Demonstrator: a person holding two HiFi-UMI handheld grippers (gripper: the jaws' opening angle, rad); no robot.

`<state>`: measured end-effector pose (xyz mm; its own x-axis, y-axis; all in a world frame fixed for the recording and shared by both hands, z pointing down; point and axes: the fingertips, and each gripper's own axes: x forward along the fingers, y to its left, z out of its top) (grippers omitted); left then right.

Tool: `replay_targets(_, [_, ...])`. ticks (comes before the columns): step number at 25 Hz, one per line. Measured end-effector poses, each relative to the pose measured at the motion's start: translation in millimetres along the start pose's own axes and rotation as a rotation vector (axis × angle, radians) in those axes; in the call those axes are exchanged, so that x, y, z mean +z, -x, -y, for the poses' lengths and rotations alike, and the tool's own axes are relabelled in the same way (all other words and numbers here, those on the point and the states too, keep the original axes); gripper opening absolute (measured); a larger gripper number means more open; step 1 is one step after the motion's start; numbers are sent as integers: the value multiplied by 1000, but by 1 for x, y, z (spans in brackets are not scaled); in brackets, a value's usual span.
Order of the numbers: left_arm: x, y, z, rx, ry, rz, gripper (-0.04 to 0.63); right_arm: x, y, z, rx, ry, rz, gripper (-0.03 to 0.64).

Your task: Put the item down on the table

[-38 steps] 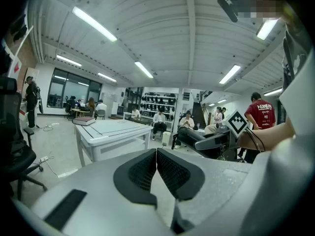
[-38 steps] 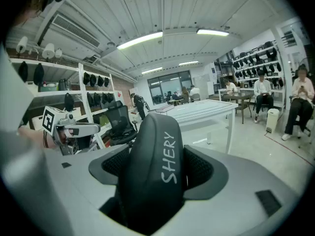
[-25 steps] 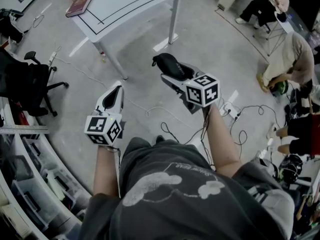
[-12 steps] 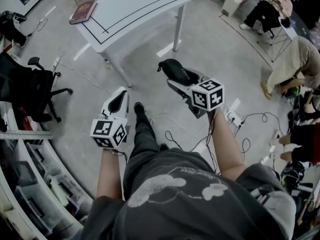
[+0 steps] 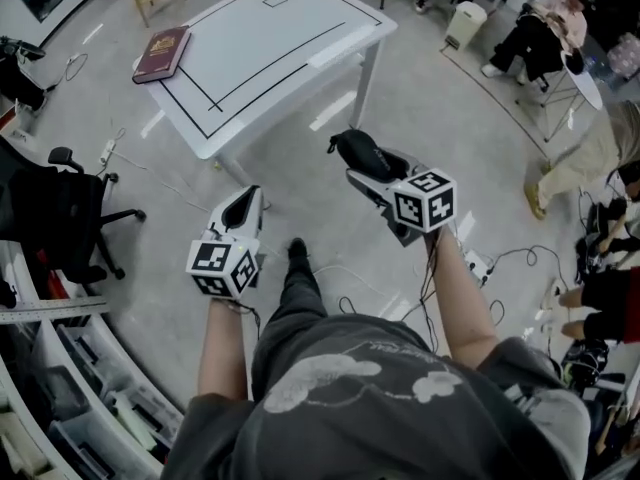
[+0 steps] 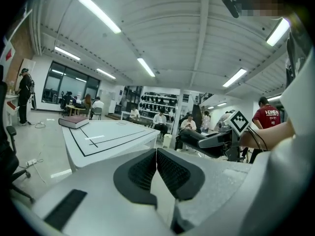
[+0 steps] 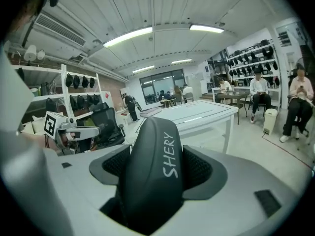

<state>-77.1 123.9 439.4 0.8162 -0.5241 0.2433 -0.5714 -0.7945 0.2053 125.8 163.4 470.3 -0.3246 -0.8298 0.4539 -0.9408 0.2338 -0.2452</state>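
Observation:
A black oblong case (image 7: pixel 155 166) with white lettering sits between the pads of my right gripper (image 7: pixel 157 173), which is shut on it; in the head view the black case (image 5: pixel 358 153) sticks out ahead of the right gripper (image 5: pixel 372 168), held in the air over the floor. My left gripper (image 5: pixel 243 206) is at the left, its pads (image 6: pixel 156 168) pressed together with nothing between them. The white table (image 5: pixel 290 43) with black lines stands ahead, short of both grippers.
A dark red book (image 5: pixel 160 53) lies on the table's far left corner. A black office chair (image 5: pixel 60 213) and shelving stand at the left. Cables and a power strip (image 5: pixel 475 263) lie on the floor at the right. People (image 5: pixel 535 28) sit at the back right.
The view has advanced toward the table, which now lies nearer and lower in view. Both grippers keep their poses and the right still holds the case. A foot has stepped forward.

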Motion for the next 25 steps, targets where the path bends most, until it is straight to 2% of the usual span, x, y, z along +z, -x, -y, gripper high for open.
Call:
replay_targets(5, [27,-49,-58,-32,-8,-12,5,45,-66,25,-21,-17,-6,334])
replay_targets(15, [67,-119,-183,-21,58,0,5,130,-195,48,-25,-1,-30,334])
replay_targets(20, [70,-138,-218,-8,83,4,5,142,-225,57,-30,25,-56,334])
replay_targets(25, [72,-155,-232,1,91,-1,5,148,-248,71,-14,25,-68,334])
